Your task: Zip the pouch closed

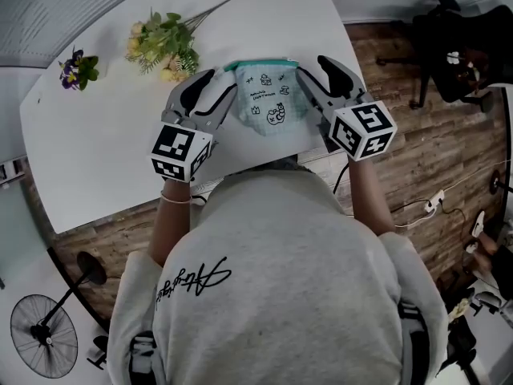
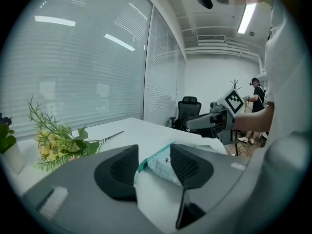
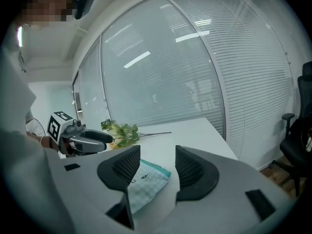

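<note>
Surface: white table (image 1: 104, 143) with rounded corners, on a wood-plank floor (image 1: 449, 159).
Room: glass wall with lowered blinds (image 2: 83, 67); black office chair (image 1: 457, 50); floor fan (image 1: 44, 335).
On table: yellow flower sprig (image 1: 164, 42); small purple flower (image 1: 78, 69).
Pouch (image 1: 268, 99): pale mint check, black doodle print, teal zip band (image 1: 260, 64) along the far edge. It lies near the table's near edge, between the grippers.
Left gripper (image 1: 212, 79): jaws spread at the pouch's left corner, pads not pressing.
Right gripper (image 1: 315, 69): jaws spread at the right corner, gripping nothing.
</note>
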A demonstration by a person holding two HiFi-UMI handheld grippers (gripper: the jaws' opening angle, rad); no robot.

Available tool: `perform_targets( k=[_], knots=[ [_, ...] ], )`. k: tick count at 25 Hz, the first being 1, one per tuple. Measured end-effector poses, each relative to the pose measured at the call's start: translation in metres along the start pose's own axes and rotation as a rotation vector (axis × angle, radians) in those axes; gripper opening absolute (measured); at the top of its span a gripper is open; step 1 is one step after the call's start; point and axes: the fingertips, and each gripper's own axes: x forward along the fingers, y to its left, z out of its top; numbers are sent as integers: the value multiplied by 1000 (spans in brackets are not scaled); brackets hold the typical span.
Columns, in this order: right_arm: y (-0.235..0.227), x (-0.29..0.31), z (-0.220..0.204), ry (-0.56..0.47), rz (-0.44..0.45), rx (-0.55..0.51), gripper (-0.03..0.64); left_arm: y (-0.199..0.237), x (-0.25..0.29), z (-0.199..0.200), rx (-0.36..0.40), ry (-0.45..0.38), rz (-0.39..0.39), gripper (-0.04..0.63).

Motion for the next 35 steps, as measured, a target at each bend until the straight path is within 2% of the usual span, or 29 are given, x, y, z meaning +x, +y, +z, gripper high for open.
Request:
perform_targets(
  k=[17, 35],
  knots=[
    [33, -30, 58, -156, 41, -82, 210, -7, -45, 65, 34, -187, 44, 196],
    [62, -52, 104, -259, 76, -174, 181, -16, -80, 119, 93, -325, 52, 193]
  ],
)
